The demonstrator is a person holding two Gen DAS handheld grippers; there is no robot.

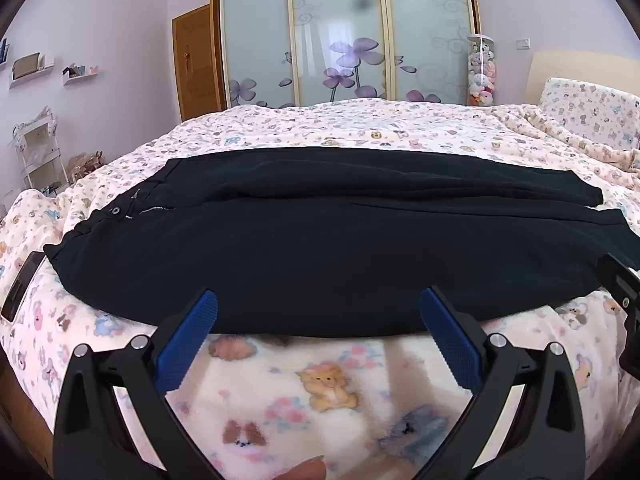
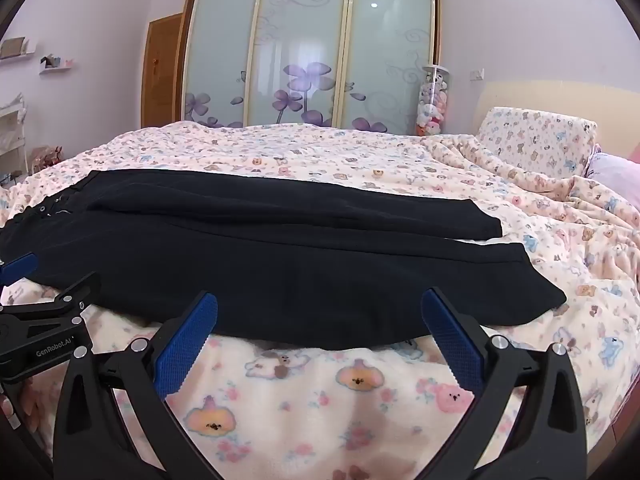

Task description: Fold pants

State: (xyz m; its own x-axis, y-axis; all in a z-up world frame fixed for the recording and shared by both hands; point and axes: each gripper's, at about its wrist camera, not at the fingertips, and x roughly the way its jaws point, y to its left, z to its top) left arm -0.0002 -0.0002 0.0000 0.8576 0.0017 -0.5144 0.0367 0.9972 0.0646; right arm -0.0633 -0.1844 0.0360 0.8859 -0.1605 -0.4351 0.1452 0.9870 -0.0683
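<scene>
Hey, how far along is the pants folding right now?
Done: the black pants lie flat across the bed, waistband to the left, both legs side by side and unfolded. In hand: nothing; the left gripper and right gripper are both open at the pants' near edge, gripping no fabric. Left: every fold, likely one leg over the other first, then folding the length.

You're looking at plain black pants [image 1: 320, 248] lying on a pale pink blanket [image 1: 304, 396] that's showing pastel bears and flowers in orange, pink and blue. Your left gripper [image 1: 319, 338] is showing blue textured pads [image 1: 188, 344] on black arms; your right gripper [image 2: 319, 338] is looking the same. Frosted wardrobe doors [image 2: 308, 48] are carrying purple flowers and swirls. Walls are reading lilac.
</scene>
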